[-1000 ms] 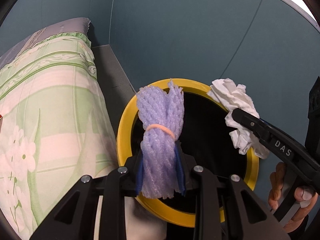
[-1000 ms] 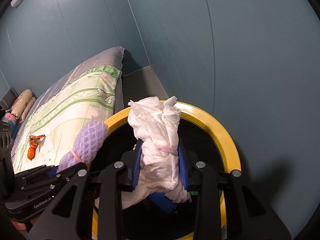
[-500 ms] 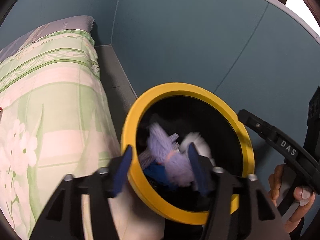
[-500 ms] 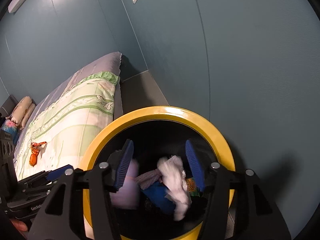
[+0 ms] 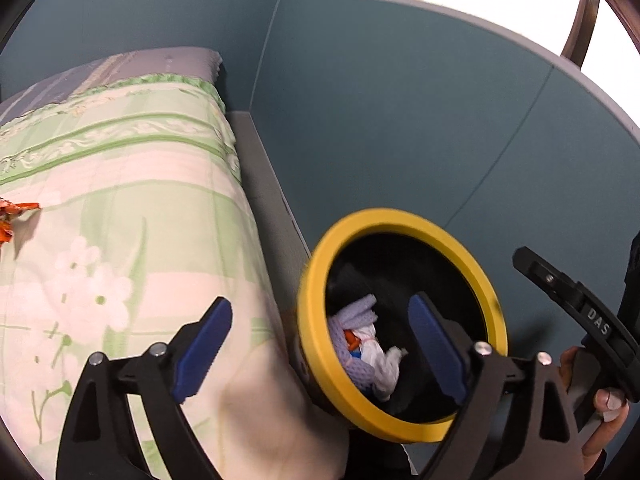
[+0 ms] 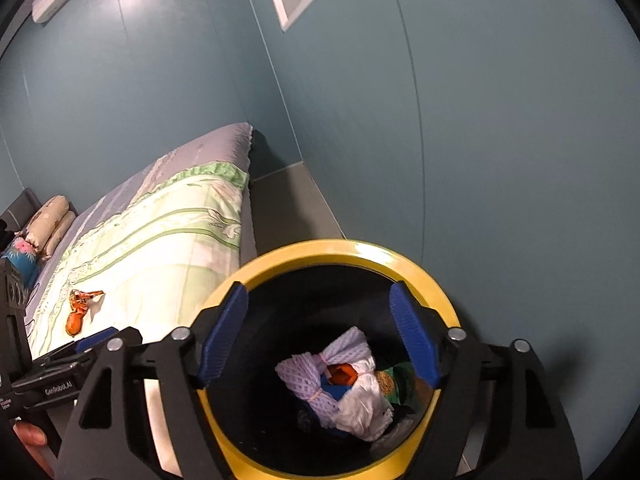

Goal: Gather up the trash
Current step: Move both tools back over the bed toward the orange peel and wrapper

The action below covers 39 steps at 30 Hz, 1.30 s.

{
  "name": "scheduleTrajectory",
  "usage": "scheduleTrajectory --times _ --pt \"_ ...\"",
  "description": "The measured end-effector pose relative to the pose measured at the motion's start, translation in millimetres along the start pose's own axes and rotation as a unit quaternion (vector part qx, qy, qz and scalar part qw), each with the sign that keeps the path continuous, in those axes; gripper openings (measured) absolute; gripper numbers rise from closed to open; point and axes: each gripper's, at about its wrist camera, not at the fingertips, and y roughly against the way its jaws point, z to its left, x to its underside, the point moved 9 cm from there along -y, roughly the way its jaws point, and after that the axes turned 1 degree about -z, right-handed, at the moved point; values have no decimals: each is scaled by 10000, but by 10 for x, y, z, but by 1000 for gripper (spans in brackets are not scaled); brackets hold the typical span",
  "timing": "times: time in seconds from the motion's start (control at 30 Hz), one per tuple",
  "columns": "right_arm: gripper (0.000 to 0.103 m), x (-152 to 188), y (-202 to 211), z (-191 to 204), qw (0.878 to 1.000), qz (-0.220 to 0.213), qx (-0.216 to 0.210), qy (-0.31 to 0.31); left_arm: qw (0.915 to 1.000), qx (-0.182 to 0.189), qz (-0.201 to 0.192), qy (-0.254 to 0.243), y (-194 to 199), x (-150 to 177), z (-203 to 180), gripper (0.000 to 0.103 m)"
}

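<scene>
The left gripper point(image 5: 320, 344) is hanging beside the bed point(image 5: 120, 208) with its jaws spread wide, having just been opening, and nothing is sitting between them; one blue pad is showing over the quilt and the other over the mouth of the yellow-rimmed bin point(image 5: 476, 276). The right gripper point(image 6: 320, 336) is hovering directly above that bin point(image 6: 344, 248), its jaws also apart after just opening, gripping nothing. Down inside the black bin, the purple foam net point(image 6: 304, 368) and the crumpled white tissue point(image 6: 364, 404) are lying together on top of other rubbish, the net touching the tissue. An orange wrapper point(image 6: 80, 308) is lying on the green floral quilt, well apart from the bin. A person's hand point(image 5: 600, 408) is holding the right gripper's handle at the edge of the left wrist view.
</scene>
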Motion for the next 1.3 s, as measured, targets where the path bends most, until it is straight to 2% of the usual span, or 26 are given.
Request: scheduleTrajectory --times 0.3,0.67,1.03,1.3 --pt "78 -176 210 453 9987 -236 -316 324 9985 -204 -428 286 398 -194 401 91" --pt "83 -267 338 1453 9905 -389 -953 915 9913 -804 -884 545 1056 -255 1101 92" --pt "84 -183 97 2552 9775 -175 -1523 1450 9749 -1652 -1048 1063 1625 -123 2232 93" --pt "84 97 -319 3409 9635 275 -1838 1927 9602 -2135 -914 1552 1732 94 3109 93"
